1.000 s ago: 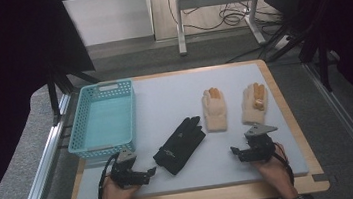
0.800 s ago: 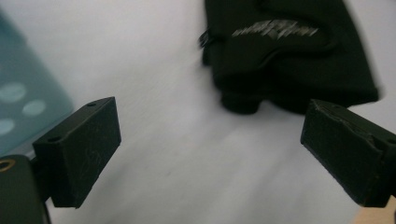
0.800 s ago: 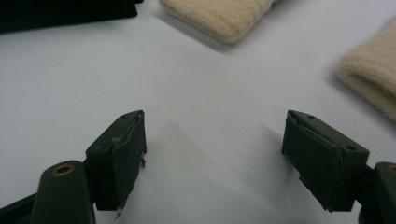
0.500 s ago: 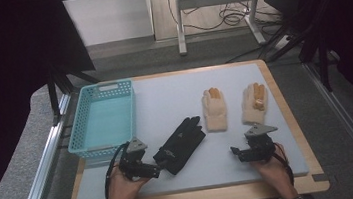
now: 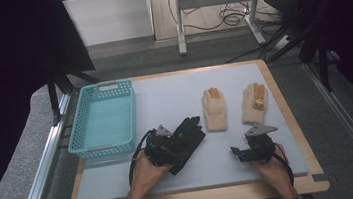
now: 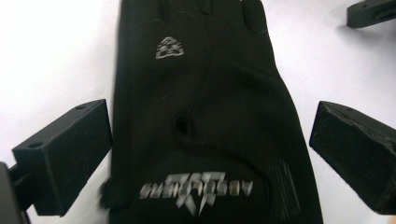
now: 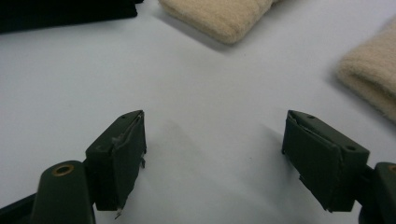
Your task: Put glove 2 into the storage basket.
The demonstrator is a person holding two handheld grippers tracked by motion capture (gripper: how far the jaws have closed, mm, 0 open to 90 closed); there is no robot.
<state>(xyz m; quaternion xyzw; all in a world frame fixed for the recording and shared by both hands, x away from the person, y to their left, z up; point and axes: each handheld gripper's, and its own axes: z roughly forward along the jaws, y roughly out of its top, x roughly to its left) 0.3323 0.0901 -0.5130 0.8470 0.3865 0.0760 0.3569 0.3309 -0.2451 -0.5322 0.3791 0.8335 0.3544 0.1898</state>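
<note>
1. Currently the left gripper [image 5: 170, 148] hangs over the wrist end of the black glove [image 5: 186, 138], near the front of the counter [image 5: 164, 96]. Its fingers [image 6: 65, 156] are spread wide and have just been opening; in the left gripper view the glove [image 6: 205, 116] lies between them, one finger on each side, neither pressing on it.
2. Glove lies flat, palm-side logo up, cuff toward the person, fingertips pointing away and to the right.
3. Right gripper [image 5: 238, 153] sits at the front right of the counter, well apart from the black glove. Its fingers [image 7: 119, 154] are spread, with bare white surface between them.
4. Two beige gloves lie side by side behind the grippers: one [image 5: 214, 108] just right of the black glove's fingertips, the other [image 5: 254, 103] farther right. Both show orange fingertips.
5. Blue basket [image 5: 81, 140] stands at the left of the counter, just left of the left gripper.
6. Each gripper is held by a hand entering from the near edge.
</note>
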